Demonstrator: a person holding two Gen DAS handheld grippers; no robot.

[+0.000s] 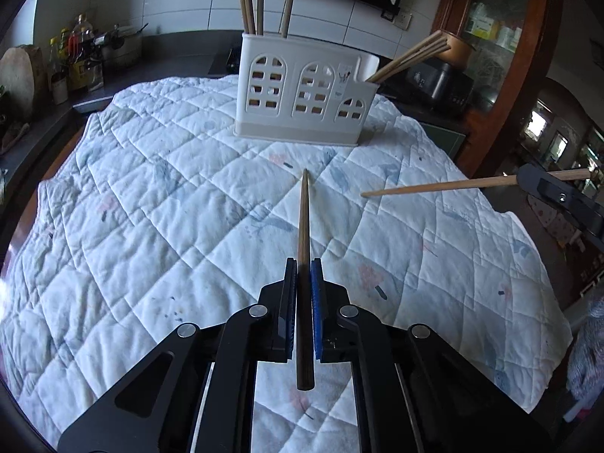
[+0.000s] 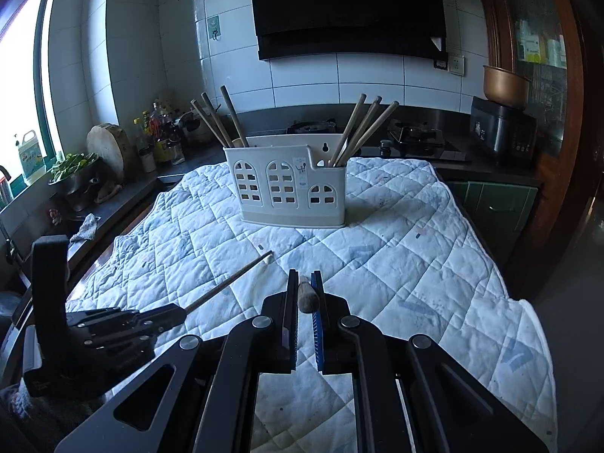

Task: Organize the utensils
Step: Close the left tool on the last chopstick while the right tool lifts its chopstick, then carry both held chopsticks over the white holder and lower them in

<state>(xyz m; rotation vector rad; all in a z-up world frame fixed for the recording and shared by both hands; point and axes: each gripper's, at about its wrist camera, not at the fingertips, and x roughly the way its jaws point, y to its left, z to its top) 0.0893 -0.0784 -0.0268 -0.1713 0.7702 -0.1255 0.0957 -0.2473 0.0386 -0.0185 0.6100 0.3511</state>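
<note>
Between left hand-held gripper (image 1: 304, 264) fingers, a slim tapered brown chopstick (image 1: 303, 219).

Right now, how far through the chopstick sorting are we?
Mostly done, it seems. The white holder already has chopsticks standing at its left end and its right end. In hand: the left gripper is shut on one chopstick, and the right gripper is shut on another chopstick. Left to do: drop both into the holder. No loose chopsticks show on the quilt.
</note>
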